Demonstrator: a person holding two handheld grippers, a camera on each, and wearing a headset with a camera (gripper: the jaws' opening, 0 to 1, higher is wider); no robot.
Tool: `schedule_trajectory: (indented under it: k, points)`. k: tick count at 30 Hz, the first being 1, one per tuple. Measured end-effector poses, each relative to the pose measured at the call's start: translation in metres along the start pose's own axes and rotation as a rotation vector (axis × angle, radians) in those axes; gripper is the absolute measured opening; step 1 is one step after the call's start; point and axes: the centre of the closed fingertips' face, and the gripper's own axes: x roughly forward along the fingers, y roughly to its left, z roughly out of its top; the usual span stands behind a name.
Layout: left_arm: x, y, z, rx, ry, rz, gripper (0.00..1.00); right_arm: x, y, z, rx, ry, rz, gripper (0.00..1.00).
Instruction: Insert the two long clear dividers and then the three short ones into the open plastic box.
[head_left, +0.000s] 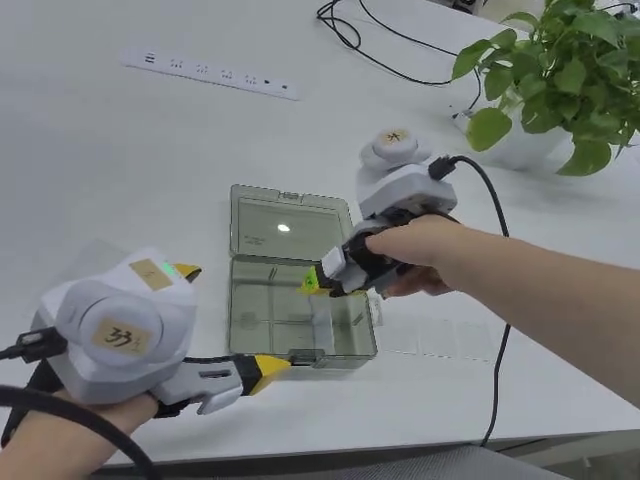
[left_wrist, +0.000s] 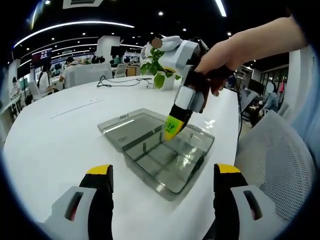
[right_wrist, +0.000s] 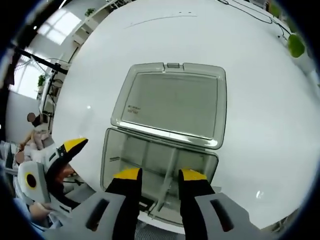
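Observation:
The open plastic box (head_left: 352, 345) lies mid-table with its lid (head_left: 288, 222) folded back. A clear divider (right_wrist: 167, 176) stands upright inside the box (right_wrist: 112, 150), running front to back. My right gripper (head_left: 312, 283) dips into the box from the right. Its yellow-tipped jaws straddle the divider with a gap on each side, so the right gripper (right_wrist: 160, 174) is open. Several more clear dividers (head_left: 440, 337) lie flat on the table right of the box. My left gripper (left_wrist: 164, 170) hovers wide open and empty just in front of the box (left_wrist: 150, 172), and it sits at the lower left (head_left: 228, 320).
A white power strip (head_left: 210, 72) lies at the back left. Black cables (head_left: 400, 50) and a potted plant (head_left: 560, 80) stand at the back right. The right gripper's cord (head_left: 497, 300) trails over the table's front edge.

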Motion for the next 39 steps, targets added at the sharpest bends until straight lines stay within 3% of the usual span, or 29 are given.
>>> schedule_trajectory:
  k: [12, 20, 24, 25, 26, 31, 33, 34, 36, 39]
  points:
    - [0.000, -0.001, -0.002, 0.002, 0.011, -0.001, 0.84, -0.006, 0.010, 0.008, -0.020, -0.128, 0.073, 0.71]
    - [0.000, -0.001, -0.003, 0.000, 0.015, -0.001, 0.84, -0.008, 0.014, 0.015, -0.049, -0.201, 0.099, 0.89]
    - [0.000, 0.000, -0.003, -0.013, 0.014, 0.000, 0.84, -0.013, 0.019, 0.020, -0.084, -0.269, 0.119, 0.97]
    - [-0.001, 0.000, -0.003, -0.015, 0.013, 0.001, 0.84, -0.015, 0.023, 0.021, -0.098, -0.296, 0.122, 0.98]
    - [-0.001, 0.000, -0.003, -0.020, 0.012, 0.001, 0.84, -0.017, 0.023, 0.015, -0.090, -0.279, 0.115, 1.00]
    - [-0.001, 0.000, -0.004, -0.031, 0.014, 0.001, 0.84, -0.022, 0.025, 0.016, -0.124, -0.335, 0.143, 1.00]
    - [-0.001, 0.000, -0.004, -0.035, 0.016, 0.001, 0.84, -0.023, 0.027, 0.019, -0.181, -0.376, 0.164, 1.00]
    - [-0.001, 0.000, -0.004, -0.037, 0.015, 0.001, 0.84, -0.023, 0.024, 0.014, -0.174, -0.360, 0.150, 1.00]
    - [-0.001, 0.001, -0.003, -0.042, 0.011, 0.004, 0.84, -0.025, 0.022, 0.021, -0.213, -0.419, 0.146, 1.00]
    - [-0.002, 0.002, -0.004, -0.051, 0.012, 0.008, 0.84, -0.030, 0.021, 0.018, -0.210, -0.443, 0.161, 1.00]
